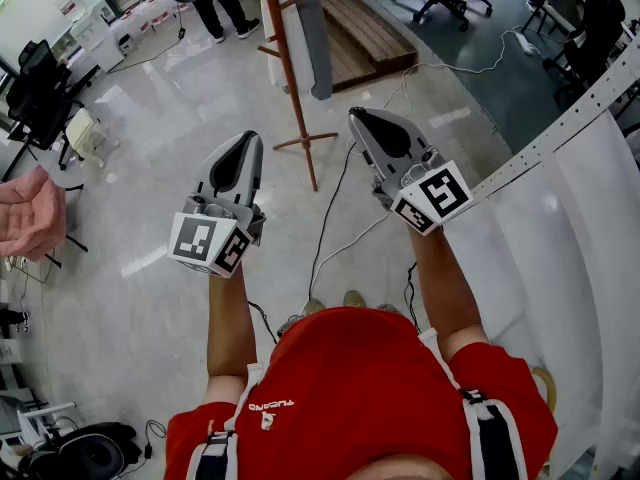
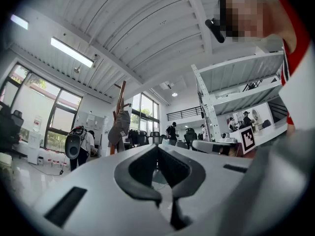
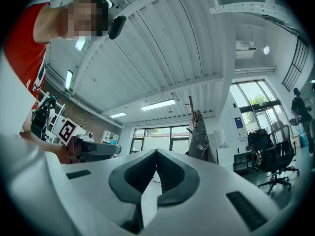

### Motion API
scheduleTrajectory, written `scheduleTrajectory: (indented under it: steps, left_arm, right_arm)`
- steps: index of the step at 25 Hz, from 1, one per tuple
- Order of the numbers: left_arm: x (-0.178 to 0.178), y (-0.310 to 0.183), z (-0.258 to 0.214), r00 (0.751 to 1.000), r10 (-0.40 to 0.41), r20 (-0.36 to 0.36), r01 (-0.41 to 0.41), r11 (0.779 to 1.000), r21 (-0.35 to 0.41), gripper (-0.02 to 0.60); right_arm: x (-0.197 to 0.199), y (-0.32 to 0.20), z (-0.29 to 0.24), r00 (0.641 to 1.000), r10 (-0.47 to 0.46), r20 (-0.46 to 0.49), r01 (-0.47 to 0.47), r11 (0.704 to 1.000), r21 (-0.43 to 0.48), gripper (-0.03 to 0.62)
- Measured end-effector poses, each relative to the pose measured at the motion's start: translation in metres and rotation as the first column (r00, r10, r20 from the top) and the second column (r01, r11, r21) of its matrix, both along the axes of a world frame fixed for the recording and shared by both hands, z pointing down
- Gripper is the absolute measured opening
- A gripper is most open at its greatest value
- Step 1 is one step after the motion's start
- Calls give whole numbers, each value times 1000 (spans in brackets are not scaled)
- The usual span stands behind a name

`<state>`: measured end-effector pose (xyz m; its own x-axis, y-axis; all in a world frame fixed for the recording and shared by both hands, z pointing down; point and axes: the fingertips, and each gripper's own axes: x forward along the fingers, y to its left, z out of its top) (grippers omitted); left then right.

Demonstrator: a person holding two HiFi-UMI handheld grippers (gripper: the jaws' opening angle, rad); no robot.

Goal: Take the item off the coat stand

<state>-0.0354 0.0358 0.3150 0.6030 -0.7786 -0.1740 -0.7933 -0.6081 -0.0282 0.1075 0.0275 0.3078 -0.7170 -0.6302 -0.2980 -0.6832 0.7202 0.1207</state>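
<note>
Ahead, grey garment (image 1: 312, 38) on coat stand (image 1: 290, 78), floor cable (image 1: 327, 218), left gripper (image 1: 248, 139), right gripper (image 1: 358, 115), fingers closed.

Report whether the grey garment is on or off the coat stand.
On. The grey garment hangs from the top of the wooden coat stand, which is upright; all three views show this.

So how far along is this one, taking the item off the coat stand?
Done: nothing yet; the grey garment hangs on the coat stand. In hand: nothing; the left tongs and right tongs are shut, empty and short of the stand. Left: approach, grasp, lift off.
</note>
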Motion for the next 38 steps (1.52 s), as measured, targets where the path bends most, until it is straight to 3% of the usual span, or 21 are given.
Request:
scheduleTrajectory:
  steps: [17,24,31,38]
  left_arm:
    - [44,-14,-1,998,-61,28,61,998,7,12]
    - [40,-32,-1,996,-87,22,87,996,7,12]
    - [24,-88,-3,998,-63,11,63,998,28,12]
    - [-9,-181,-16,999,19,36,-21,999,44,12]
  right_arm:
    - [47,-17,1,995,-92,50,92,996,-5,25]
    - [44,-38,-1,992,-116,53,116,993,4,25]
    - [26,-88,-8,992,-108,59,107,994,9,25]
    - [-18,-179,-27,996,-43,72,43,999,-1,25]
